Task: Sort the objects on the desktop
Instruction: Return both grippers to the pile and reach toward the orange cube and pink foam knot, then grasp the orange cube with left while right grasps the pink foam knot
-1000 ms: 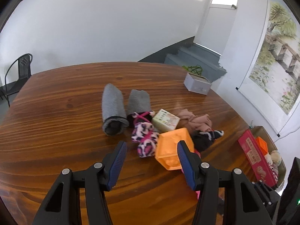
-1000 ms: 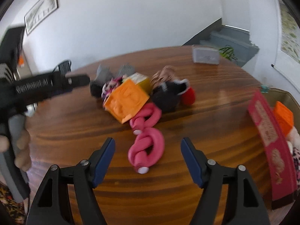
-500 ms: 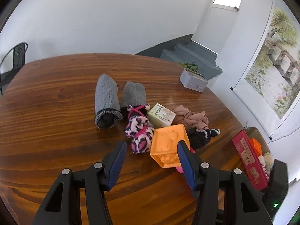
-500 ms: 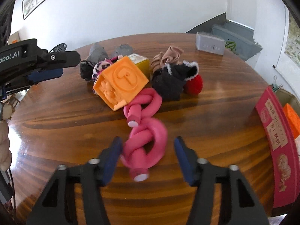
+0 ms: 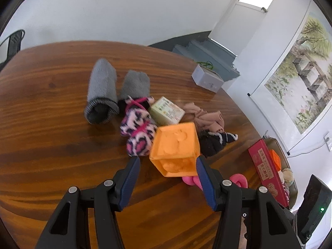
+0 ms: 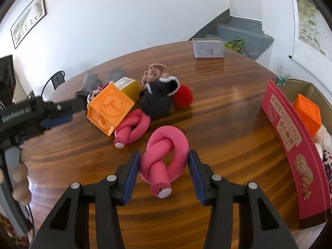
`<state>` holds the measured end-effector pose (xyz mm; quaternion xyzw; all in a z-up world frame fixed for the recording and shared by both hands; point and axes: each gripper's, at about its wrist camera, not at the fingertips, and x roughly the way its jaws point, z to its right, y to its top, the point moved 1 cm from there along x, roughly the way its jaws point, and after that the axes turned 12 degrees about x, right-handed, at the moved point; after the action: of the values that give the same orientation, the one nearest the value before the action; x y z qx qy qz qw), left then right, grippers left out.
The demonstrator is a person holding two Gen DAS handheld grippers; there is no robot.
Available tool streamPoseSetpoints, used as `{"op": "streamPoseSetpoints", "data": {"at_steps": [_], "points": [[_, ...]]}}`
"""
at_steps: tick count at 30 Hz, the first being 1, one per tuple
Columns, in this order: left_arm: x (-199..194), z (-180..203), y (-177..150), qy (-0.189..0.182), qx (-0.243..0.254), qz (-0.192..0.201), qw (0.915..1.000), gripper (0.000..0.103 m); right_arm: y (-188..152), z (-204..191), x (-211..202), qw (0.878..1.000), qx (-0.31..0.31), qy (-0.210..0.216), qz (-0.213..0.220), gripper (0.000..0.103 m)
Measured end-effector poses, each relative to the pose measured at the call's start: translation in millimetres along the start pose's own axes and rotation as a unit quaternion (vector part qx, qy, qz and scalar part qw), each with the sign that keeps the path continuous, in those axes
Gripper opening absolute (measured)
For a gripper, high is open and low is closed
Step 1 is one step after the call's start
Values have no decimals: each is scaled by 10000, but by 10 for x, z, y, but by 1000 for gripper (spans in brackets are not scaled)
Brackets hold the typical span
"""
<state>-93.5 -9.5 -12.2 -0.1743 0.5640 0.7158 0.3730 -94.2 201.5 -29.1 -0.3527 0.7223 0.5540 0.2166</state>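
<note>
Two hand-held grippers work over a round wooden table (image 6: 228, 95) strewn with toys and socks. The right gripper (image 6: 164, 161) points forward at 12 o'clock, low over the tabletop, its blue-padded jaws closed in on either side of a knotted pink foam tube (image 6: 165, 157); the pads touch or nearly touch its flanks, though whether they press it cannot be told. A second knotted pink tube (image 6: 132, 128) lies just beyond at 11 o'clock, touching an orange cube (image 6: 110, 108).

The left gripper (image 5: 167, 164) angles down at the same orange cube (image 5: 176, 145), jaws spread wide; the right pad sits against the cube's near corner while the left pad stands clear of it, so nothing is held. In the right wrist view the left gripper's black body enters from 9 o'clock, with the person's fingers (image 6: 19, 172) curled on the handle.

Clustered behind the cube are a pink leopard-print sock bundle (image 5: 138, 130), two grey rolled socks (image 5: 101, 95), a small yellow-green carton (image 5: 167, 111), crumpled tan cloth (image 5: 207, 116), a black fuzzy sock (image 6: 157, 99) and a red ball (image 6: 182, 96). A grey box (image 6: 208, 47) stands at the table's far edge. At 3 o'clock, off the table, a bin fronted by a red card (image 6: 290, 145) holds another orange cube (image 6: 307, 114). White walls, a landscape scroll (image 5: 300, 78), grey stairs (image 5: 207, 54) and a black chair (image 5: 12, 41) frame the room.
</note>
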Motion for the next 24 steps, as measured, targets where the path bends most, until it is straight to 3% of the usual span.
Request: {"op": "streamPoseSetpoints", "data": {"at_steps": [3, 16, 21, 23, 24], "points": [[72, 12, -8, -41, -111, 22, 9999, 79, 3, -43, -39, 9999, -72, 15, 91, 51], [383, 61, -37, -213, -585, 114, 9980, 79, 2, -48, -113, 9997, -37, 143, 174, 51], [436, 61, 10, -219, -560, 173, 9980, 79, 5, -47, -103, 9998, -3, 148, 167, 51], [442, 84, 25, -145, -458, 214, 9986, 75, 3, -48, -101, 9997, 2, 146, 171, 51], [447, 92, 31, -86, -383, 203, 9990, 61, 2, -48, -100, 9997, 5, 146, 173, 51]]}}
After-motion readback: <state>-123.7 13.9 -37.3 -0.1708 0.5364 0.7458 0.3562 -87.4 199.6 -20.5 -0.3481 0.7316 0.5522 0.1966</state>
